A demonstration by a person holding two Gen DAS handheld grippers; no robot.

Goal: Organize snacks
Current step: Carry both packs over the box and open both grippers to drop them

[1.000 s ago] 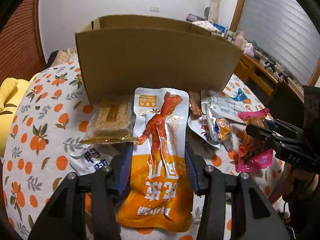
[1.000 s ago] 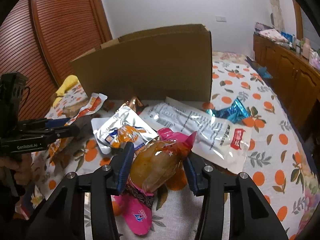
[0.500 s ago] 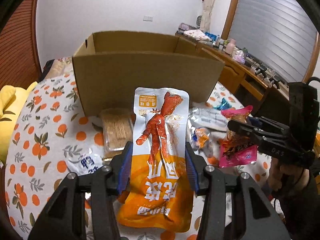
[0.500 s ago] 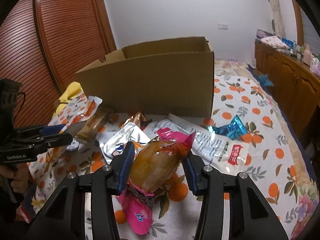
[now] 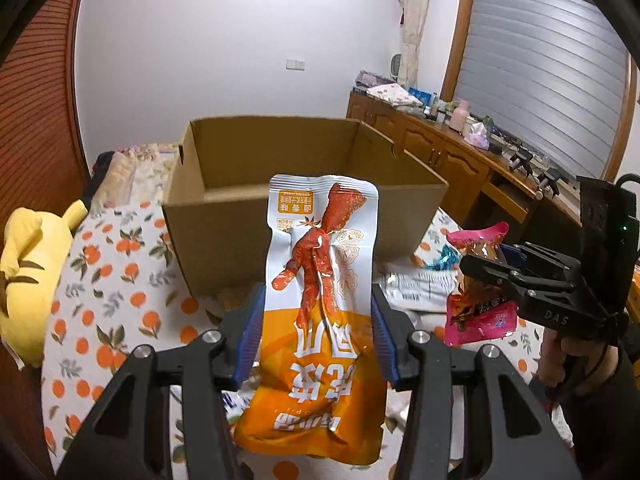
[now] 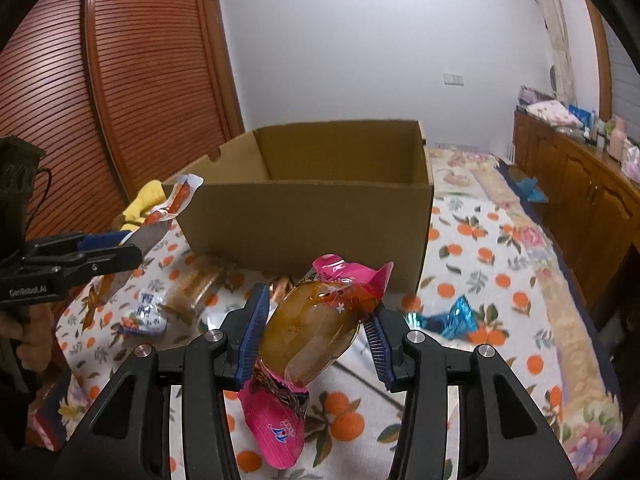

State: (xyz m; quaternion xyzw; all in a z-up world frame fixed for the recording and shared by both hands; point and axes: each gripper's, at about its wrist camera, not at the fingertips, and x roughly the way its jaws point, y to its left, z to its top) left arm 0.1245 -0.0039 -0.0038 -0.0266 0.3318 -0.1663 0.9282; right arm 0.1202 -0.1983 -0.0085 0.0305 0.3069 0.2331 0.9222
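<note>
Orange-print cloth (image 6: 500, 280), box (image 6: 304, 216) — both grippers (image 5: 316, 332) (image 6: 316, 340) holding packets (image 5: 320, 320) (image 6: 312, 336)

Black linkage grippers, blue ribbed fingers (image 5: 249, 344), silver screws, white "GenRobot.AI" lettering.

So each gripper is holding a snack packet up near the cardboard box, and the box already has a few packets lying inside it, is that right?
Not quite. The left gripper holds the orange chicken-foot packet and the right gripper the pink packet, but the cardboard box shows only bare walls inside, no packets, in both wrist views; its floor is hidden.
</note>
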